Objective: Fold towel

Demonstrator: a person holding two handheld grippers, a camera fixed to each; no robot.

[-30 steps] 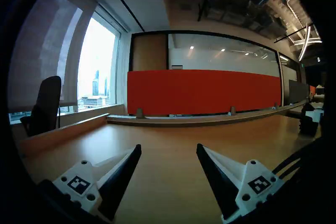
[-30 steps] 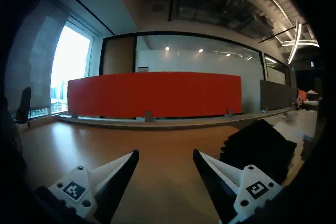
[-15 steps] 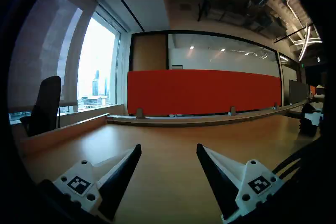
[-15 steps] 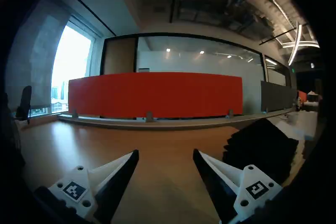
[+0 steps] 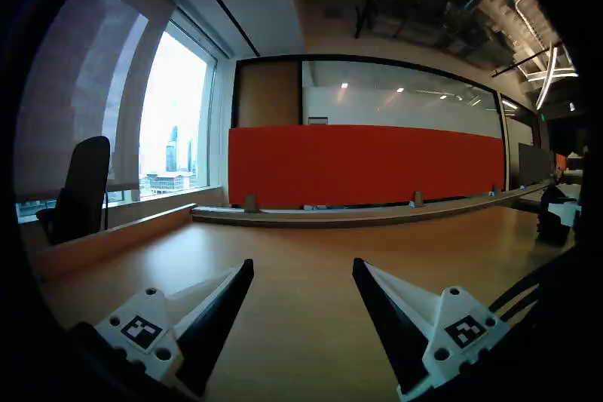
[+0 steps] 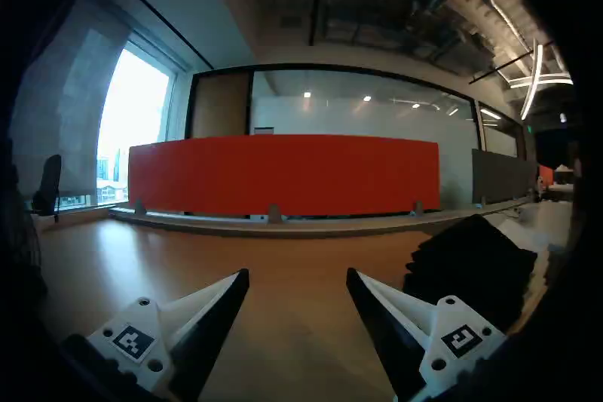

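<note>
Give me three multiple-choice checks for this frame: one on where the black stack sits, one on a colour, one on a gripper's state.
1. In the right gripper view, where is the black stack?
A. Between the fingers
B. On the table, right of the right gripper
C. On the floor

2. What colour is the divider panel?
A. Blue
B. Green
C. Red

3. How is the left gripper?
A. Open, empty
B. Shut on a towel
C. Shut on a cup

Answers: 1 B, the stack lies on the wood beside the right-hand finger; 2 C, the panel along the table's far edge is red; 3 A, bare table shows between its spread fingers.
</note>
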